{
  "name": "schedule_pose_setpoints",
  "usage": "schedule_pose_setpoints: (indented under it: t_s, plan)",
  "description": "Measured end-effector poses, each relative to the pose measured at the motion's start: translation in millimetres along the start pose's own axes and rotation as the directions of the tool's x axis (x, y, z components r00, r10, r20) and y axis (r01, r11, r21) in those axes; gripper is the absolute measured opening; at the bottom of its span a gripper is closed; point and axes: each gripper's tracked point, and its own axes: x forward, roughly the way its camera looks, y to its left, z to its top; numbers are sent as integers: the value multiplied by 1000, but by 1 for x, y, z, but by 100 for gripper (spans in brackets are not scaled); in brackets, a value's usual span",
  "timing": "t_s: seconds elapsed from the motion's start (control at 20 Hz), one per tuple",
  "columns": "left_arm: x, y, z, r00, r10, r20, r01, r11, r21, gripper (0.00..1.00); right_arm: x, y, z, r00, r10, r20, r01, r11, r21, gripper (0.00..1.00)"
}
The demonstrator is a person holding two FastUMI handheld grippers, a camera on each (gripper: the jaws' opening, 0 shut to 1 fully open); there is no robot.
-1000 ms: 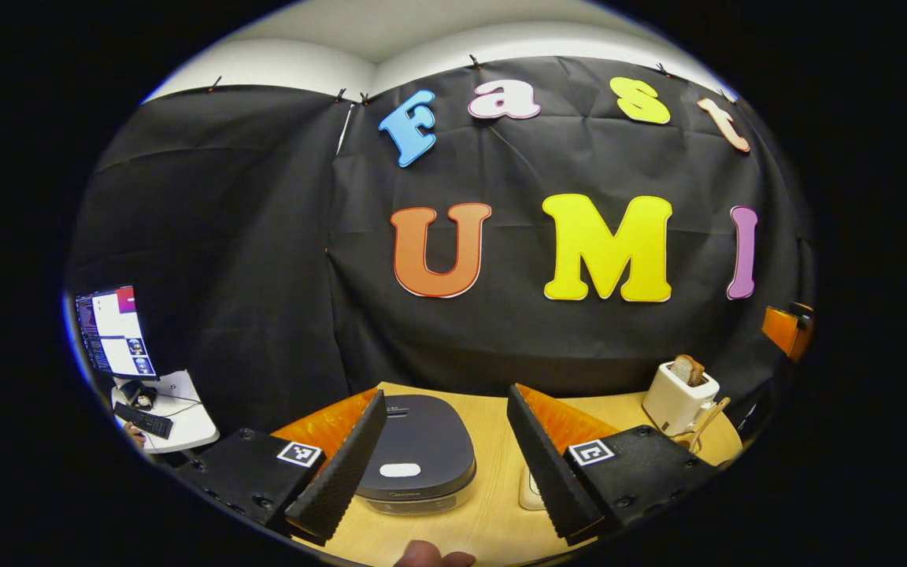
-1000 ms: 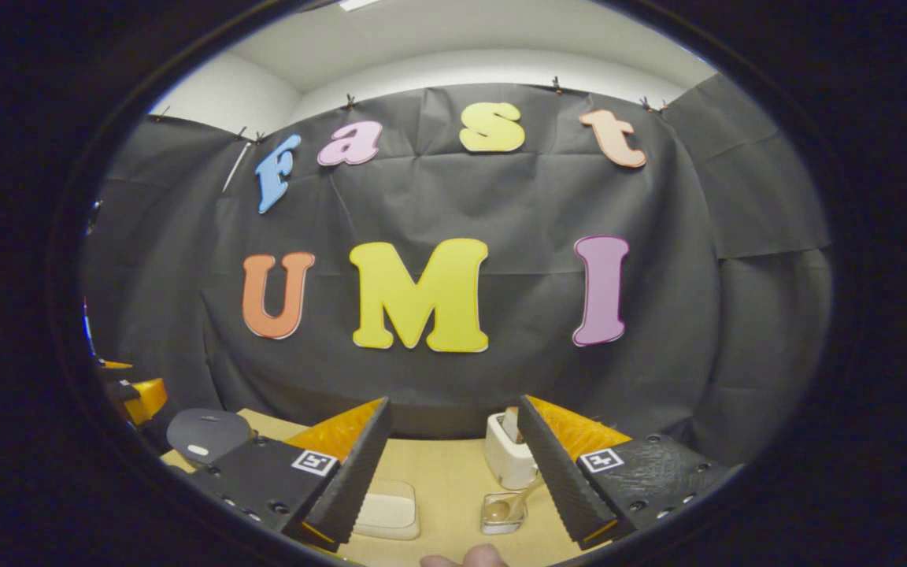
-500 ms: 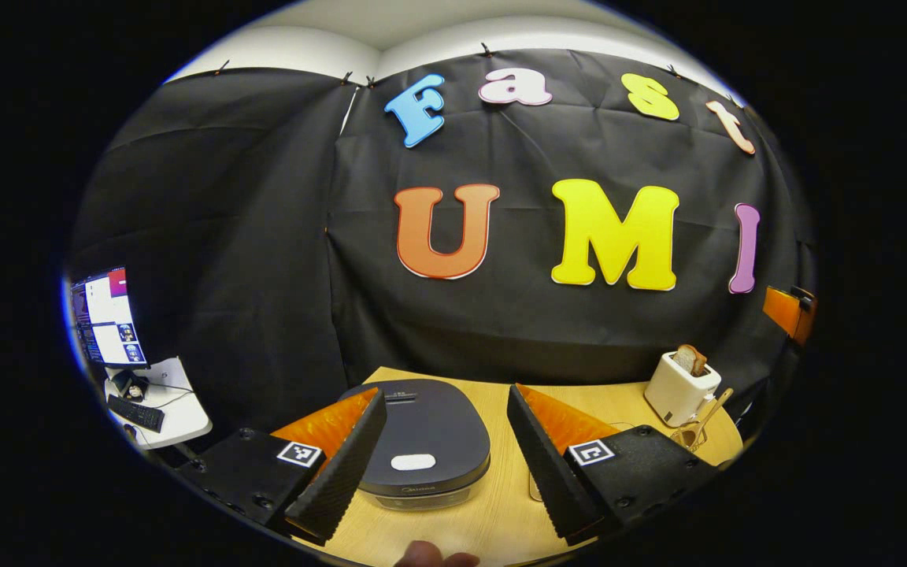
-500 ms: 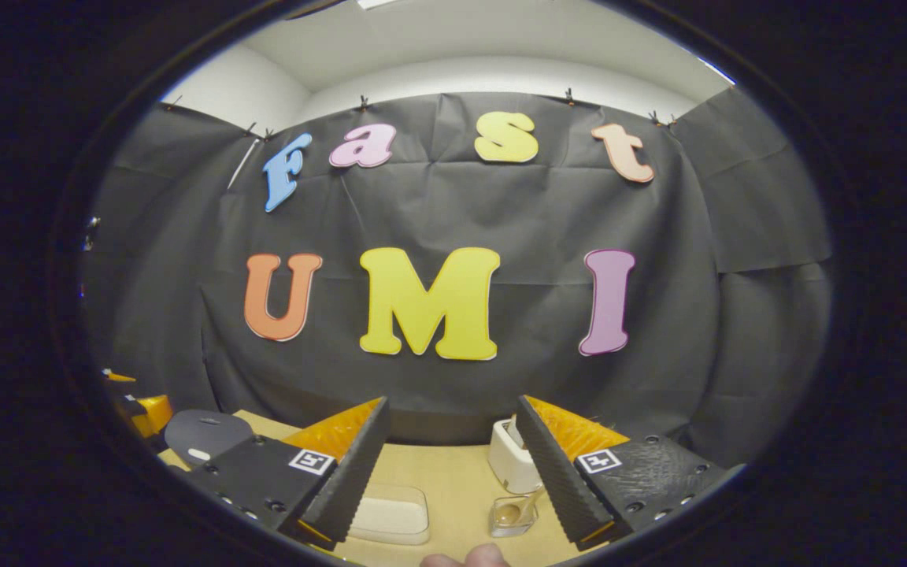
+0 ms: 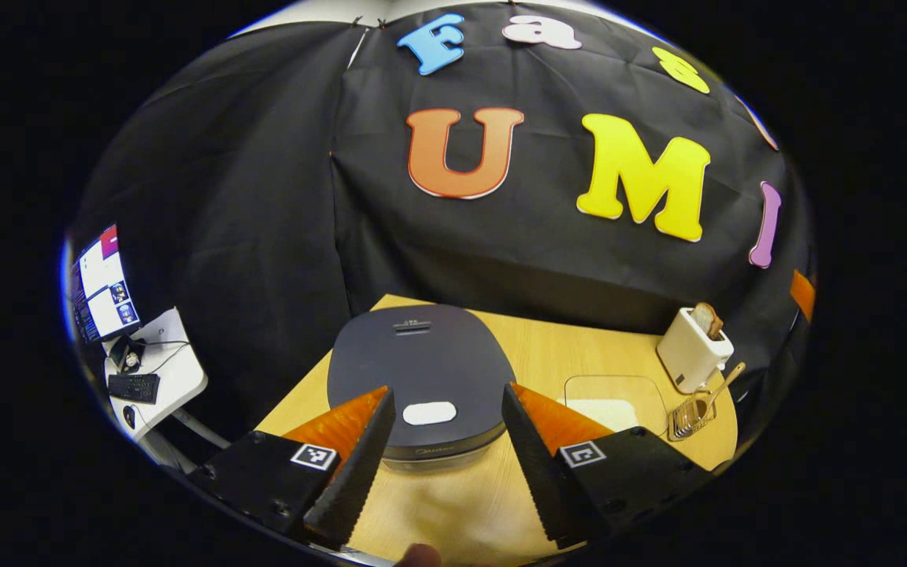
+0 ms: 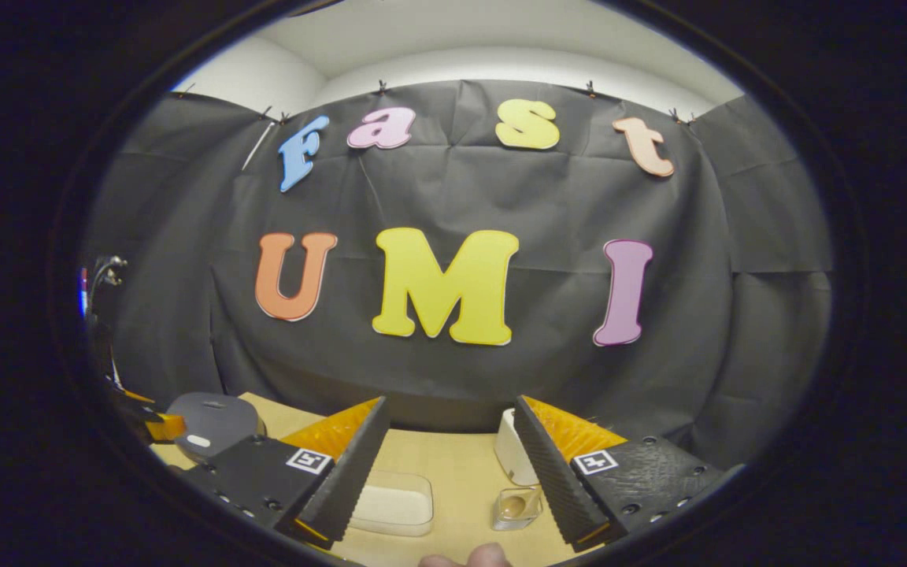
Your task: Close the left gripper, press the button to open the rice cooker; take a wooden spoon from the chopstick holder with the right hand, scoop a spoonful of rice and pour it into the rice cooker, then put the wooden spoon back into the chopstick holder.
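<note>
A dark grey rice cooker (image 5: 422,358) with its lid down sits on the wooden table (image 5: 540,350), a white button (image 5: 430,413) near its front edge. My left gripper (image 5: 447,394) hangs open just above and in front of that button, touching nothing. To the right lie a clear box of rice (image 5: 615,402) and a wire chopstick holder (image 5: 686,421) with a wooden spoon (image 5: 720,387) leaning in it. My right gripper (image 6: 449,405) is open and holds nothing, above the table. Ahead of it are the rice box (image 6: 394,504), the holder (image 6: 515,508) and, far left, the cooker (image 6: 213,421).
A white toaster (image 5: 694,350) with a slice of bread stands at the table's back right, close behind the holder. A small white side table (image 5: 154,370) with a monitor and keyboard stands off to the left. Black cloth walls close the table's back.
My left gripper has tipped down and come in over the rice cooker, which now looms larger between its fingers. The right gripper has only drifted slightly. Both stay open.
</note>
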Motion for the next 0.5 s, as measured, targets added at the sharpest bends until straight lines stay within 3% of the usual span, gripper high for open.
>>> schedule_pose_setpoints:
  t_s: [0.15,0.3,0.5]
  plan:
    - [10,1,-21,988,-38,-148,41,999,19,72,2,1,-8,1000,17,-14,-17,1000,-14,95]
    - [21,18,-25,979,-9,-204,17,999,39,64,2,-1,-16,999,31,-25,-32,999,-22,97]
    - [42,21,-34,963,-13,-269,7,1000,-23,32,8,-11,-27,998,26,-53,-27,1000,-8,95]
